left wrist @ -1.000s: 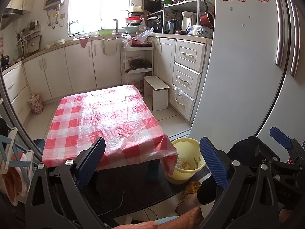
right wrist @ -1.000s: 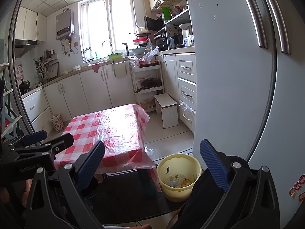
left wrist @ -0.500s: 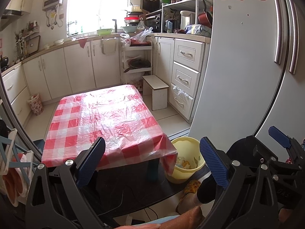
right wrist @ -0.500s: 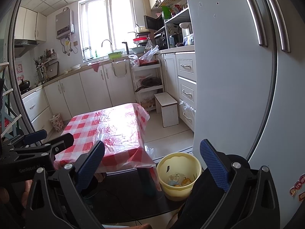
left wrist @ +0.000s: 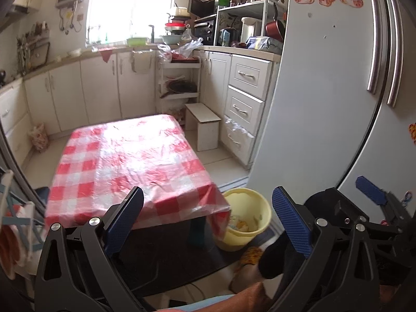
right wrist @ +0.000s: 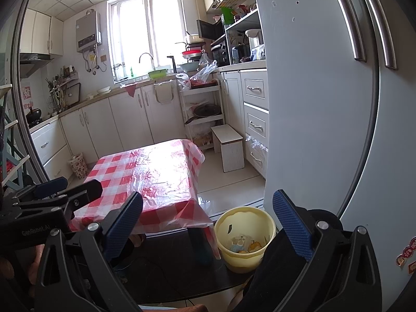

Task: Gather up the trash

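A yellow bin (left wrist: 256,205) (right wrist: 267,223) stands on the floor by the table's near right corner, with scraps of trash (right wrist: 243,244) inside. The low table (left wrist: 130,161) (right wrist: 150,171) wears a red checked cloth under clear plastic, with nothing on it. My left gripper (left wrist: 208,218) is open and empty, held above the table's near edge. My right gripper (right wrist: 208,221) is open and empty, above the bin and the table corner. The right gripper also shows at the right of the left wrist view (left wrist: 369,189), the left one at the left of the right wrist view (right wrist: 59,189).
A tall grey fridge (left wrist: 325,91) (right wrist: 312,104) stands close on the right. White cabinets and drawers (left wrist: 244,98) line the walls. A small white stool (left wrist: 205,127) (right wrist: 230,148) and a shelf rack (right wrist: 200,109) stand beyond the table. A dark mat (right wrist: 169,273) lies below.
The left wrist view has shifted a little and is slightly blurred. Both grippers stay open and empty. The right view has hardly changed.
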`<state>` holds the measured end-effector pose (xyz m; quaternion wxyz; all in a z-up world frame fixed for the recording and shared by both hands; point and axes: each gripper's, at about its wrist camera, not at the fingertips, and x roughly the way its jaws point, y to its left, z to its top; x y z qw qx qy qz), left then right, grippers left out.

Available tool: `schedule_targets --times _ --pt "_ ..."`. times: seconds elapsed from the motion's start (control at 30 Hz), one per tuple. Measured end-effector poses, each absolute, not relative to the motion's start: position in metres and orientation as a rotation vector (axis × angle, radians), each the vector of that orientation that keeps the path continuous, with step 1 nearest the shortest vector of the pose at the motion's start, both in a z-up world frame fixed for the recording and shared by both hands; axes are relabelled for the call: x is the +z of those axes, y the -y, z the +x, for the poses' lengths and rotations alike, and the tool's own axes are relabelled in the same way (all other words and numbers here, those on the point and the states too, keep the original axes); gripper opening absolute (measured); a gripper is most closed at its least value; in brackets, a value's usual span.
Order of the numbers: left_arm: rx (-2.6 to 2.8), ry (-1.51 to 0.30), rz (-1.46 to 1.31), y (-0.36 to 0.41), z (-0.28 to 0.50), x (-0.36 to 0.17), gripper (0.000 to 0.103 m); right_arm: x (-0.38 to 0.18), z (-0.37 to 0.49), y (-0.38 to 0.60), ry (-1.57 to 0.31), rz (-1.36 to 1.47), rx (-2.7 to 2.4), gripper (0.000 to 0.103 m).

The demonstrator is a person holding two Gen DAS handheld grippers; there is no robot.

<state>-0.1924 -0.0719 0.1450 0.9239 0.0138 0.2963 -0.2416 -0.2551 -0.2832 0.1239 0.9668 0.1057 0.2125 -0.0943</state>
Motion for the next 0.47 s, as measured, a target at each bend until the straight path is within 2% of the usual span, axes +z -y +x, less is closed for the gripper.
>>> schedule_targets --times 0.2,0.47 --pt "-0.455 -0.562 0.075 0.0740 -0.1970 0.1452 0.095 0.1219 -0.2527 0.2811 -0.433 0.209 -0.192 0.096" --pt "-0.438 -0.599 0.088 0.0754 -0.1913 0.1406 0.095 0.1221 -0.2517 0.2806 -0.430 0.206 -0.196 0.096"
